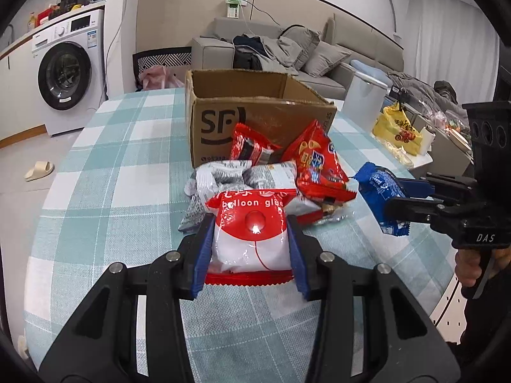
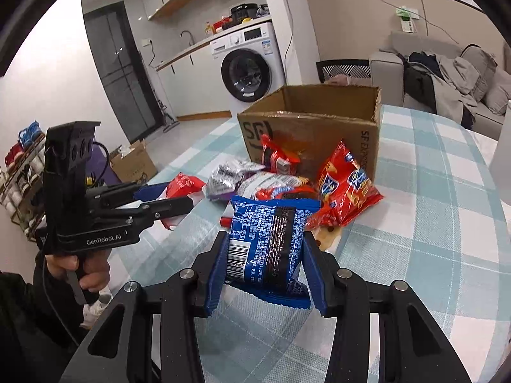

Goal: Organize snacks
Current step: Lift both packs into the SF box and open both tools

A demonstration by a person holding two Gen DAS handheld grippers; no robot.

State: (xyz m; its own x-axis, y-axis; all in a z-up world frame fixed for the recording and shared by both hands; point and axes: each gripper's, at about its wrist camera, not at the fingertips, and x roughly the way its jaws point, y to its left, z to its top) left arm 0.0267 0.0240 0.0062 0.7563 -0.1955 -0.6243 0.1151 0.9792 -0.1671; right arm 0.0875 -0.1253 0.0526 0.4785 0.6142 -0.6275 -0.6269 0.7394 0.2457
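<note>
My left gripper (image 1: pixel 250 239) is shut on a red-and-white snack bag (image 1: pixel 249 239) marked "balloon", held just above the checked tablecloth. My right gripper (image 2: pixel 265 255) is shut on a blue snack packet (image 2: pixel 268 242), barcode side up; this packet (image 1: pixel 380 191) and gripper also show at the right of the left wrist view. An open cardboard box (image 1: pixel 255 111) marked SF stands behind a pile of snacks: a red chip bag (image 1: pixel 316 162), a small red packet (image 1: pixel 249 146) and silver-grey packets (image 1: pixel 217 182). The box (image 2: pixel 313 121) appears empty from the right wrist view.
The table carries a blue-and-white checked cloth (image 1: pixel 127 175). A white container (image 1: pixel 364 95) and a yellow bag (image 1: pixel 397 127) sit at the right. A washing machine (image 1: pixel 67 73), a grey sofa (image 1: pixel 287 48) and a slipper (image 1: pixel 40 169) on the floor lie beyond the table.
</note>
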